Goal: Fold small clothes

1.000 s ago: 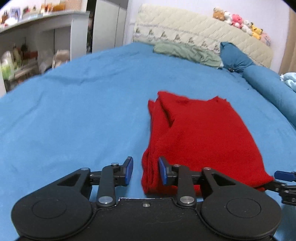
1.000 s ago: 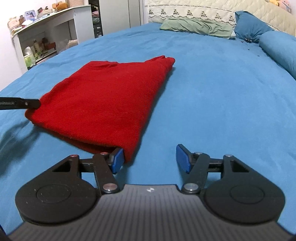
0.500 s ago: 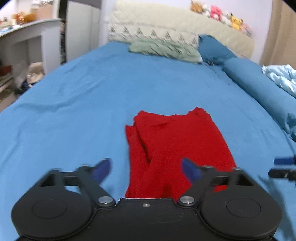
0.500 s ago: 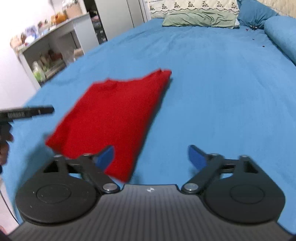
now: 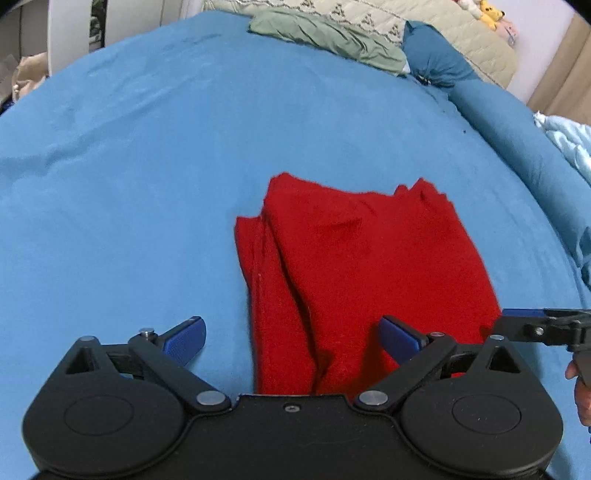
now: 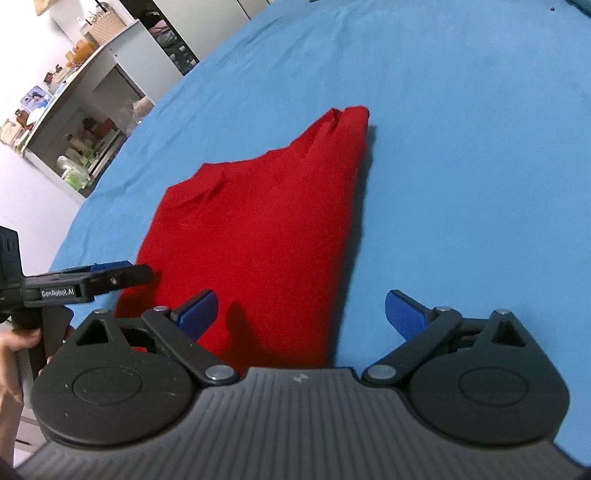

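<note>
A folded red garment [image 5: 365, 266] lies flat on the blue bed sheet [image 5: 147, 166]. My left gripper [image 5: 291, 336] hovers over its near left corner, open wide, pads apart from the cloth. In the right wrist view the same red garment [image 6: 266, 229] runs away from me, and my right gripper [image 6: 301, 312] stands open above its near right edge with nothing gripped. One finger of the other gripper [image 5: 543, 326] enters from the right in the left wrist view. In the right wrist view the left gripper's finger [image 6: 85, 282] comes in from the left, beside the cloth's corner.
A green pillow [image 5: 328, 35], a dark blue pillow [image 5: 436, 61] and a blue bolster [image 5: 517, 136] lie near the quilted headboard [image 5: 461, 33]. Light blue bedding [image 5: 569, 136] is at the far right. Cluttered shelves [image 6: 74, 122] stand left of the bed. A person's hand [image 6: 11, 354] holds the left gripper.
Both grippers opened wide, let go of the garment's near corners and drew back from it. The red garment now lies loose on the sheet.
</note>
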`<state>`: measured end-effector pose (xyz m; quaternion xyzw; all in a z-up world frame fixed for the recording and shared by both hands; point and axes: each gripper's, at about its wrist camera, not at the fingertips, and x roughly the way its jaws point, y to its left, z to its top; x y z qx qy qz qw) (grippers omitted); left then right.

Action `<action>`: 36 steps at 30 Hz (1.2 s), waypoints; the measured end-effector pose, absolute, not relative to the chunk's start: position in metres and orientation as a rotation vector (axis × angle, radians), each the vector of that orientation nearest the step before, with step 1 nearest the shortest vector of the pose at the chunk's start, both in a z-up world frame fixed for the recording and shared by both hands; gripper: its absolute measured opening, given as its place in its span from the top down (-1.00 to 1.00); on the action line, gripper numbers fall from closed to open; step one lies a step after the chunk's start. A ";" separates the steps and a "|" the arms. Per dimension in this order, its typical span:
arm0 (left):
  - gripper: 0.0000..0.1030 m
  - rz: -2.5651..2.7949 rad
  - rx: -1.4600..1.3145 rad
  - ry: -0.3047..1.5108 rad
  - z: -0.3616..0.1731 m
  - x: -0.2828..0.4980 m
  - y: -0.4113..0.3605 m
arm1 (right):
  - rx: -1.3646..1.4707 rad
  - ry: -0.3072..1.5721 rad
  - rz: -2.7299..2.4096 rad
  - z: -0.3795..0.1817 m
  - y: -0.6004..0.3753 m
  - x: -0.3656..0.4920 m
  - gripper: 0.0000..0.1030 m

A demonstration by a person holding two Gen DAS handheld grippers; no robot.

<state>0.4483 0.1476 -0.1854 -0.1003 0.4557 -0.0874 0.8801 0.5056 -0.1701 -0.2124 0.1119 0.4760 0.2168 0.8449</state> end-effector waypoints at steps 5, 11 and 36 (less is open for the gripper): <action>-0.19 -0.223 -0.239 0.953 -0.193 0.452 0.145 | 0.290 1.023 0.469 -0.230 -0.162 0.514 -0.49; 0.43 -0.228 -0.224 0.915 -0.167 0.443 0.131 | 0.307 0.985 0.467 -0.213 -0.154 0.509 0.23; 0.34 -0.338 -0.233 0.823 -0.161 0.272 -0.027 | 0.291 0.881 0.255 -0.205 -0.310 0.294 0.07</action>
